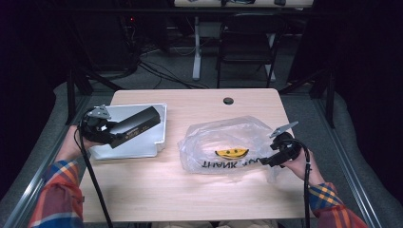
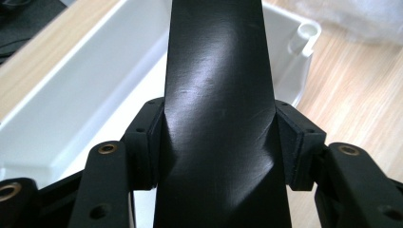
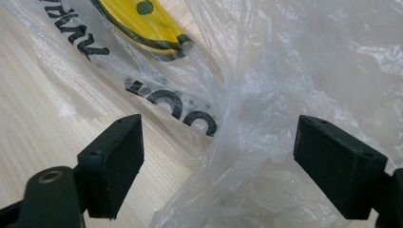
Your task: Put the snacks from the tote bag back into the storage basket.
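On the left side of the bench (image 1: 199, 194), the left tool (image 1: 110, 131) was clenched on a long black box (image 1: 135, 126), and its two pads pressed the narrow sides of the box, as the left gripper view showed (image 2: 218, 95). The box was held lifted and slanted above the white tray (image 1: 142, 145), probably because it was just being taken out of that tray, or because it was on its way toward the bag. The grip sat near one end of the box, so the far end stuck out free and could go first into an opening. Near the middle of the bench, to the right of the tray, lay a clear plastic bag (image 1: 223, 137) with a yellow smiling face (image 1: 231, 153) and black letters printed on it. The bag was crumpled and looked empty. At its right edge the right tool (image 1: 267, 161) stood released, with its jaws wide apart and a fold of the plastic film (image 3: 247, 142) between them, not yet pinched. I judged that this tool was placed there in order to catch the edge of the bag and to lift it, so that the mouth would open for the box.
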A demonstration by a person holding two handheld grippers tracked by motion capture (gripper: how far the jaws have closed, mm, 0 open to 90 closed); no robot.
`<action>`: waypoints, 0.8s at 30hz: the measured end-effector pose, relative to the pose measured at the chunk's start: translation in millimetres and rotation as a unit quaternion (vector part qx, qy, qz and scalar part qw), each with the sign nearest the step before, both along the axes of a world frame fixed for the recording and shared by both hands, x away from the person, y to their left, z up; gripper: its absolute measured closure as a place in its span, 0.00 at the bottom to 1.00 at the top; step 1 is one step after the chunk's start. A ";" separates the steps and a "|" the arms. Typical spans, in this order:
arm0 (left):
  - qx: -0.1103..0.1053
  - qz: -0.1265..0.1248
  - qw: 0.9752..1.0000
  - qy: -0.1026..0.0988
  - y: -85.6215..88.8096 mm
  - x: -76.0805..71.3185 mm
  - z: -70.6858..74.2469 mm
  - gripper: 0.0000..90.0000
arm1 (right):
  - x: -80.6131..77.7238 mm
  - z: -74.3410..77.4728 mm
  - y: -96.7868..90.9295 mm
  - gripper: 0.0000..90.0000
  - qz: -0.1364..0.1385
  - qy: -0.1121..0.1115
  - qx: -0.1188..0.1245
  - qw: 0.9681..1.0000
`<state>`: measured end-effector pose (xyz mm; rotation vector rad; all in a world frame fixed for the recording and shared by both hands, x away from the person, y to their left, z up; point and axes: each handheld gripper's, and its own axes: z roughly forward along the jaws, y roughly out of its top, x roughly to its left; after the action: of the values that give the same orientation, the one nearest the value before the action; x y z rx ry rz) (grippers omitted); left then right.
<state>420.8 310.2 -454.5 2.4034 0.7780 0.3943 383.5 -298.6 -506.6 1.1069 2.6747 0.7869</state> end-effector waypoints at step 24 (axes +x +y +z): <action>0.027 -0.015 0.999 0.019 -0.5 24.7 -58.2 0.48 | -0.5 -2.2 1.1 0.19 -0.001 0.002 -0.005 1.000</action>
<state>445.4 309.7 -512.7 2.4760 0.7560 0.3619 383.1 -297.5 -508.8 1.1113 2.6777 0.7702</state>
